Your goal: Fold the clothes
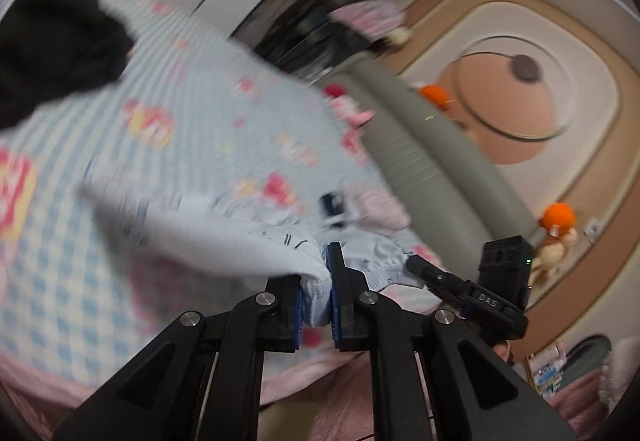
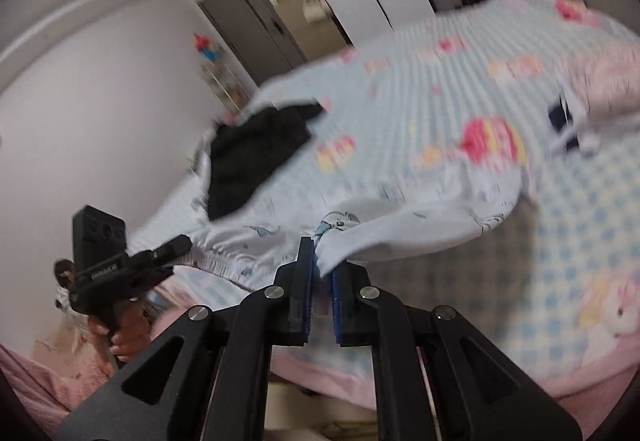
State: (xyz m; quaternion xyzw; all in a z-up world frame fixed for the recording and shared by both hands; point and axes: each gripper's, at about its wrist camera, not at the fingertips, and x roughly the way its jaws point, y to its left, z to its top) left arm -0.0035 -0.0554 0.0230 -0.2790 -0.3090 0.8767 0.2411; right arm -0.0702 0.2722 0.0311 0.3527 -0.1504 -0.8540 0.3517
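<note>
A pale blue garment [image 1: 224, 237] with small prints and a gathered elastic edge hangs stretched above the bed between my two grippers. In the left wrist view my left gripper [image 1: 316, 281] is shut on a bunched corner of it, and the right gripper [image 1: 414, 264] shows off to the right at the cloth's other end. The right wrist view has my right gripper [image 2: 322, 273] shut on a fold of the same garment [image 2: 420, 225]. My left gripper [image 2: 182, 243] reaches the elastic edge at the left there, held by a hand [image 2: 124, 337].
The bed sheet [image 1: 200, 113] is blue-checked with pink prints. A black garment [image 2: 256, 157] lies on its far part, and a pink-white piece with a dark item [image 2: 592, 97] near the grey headboard [image 1: 420, 161]. Orange plush toys [image 1: 558, 217] sit behind it.
</note>
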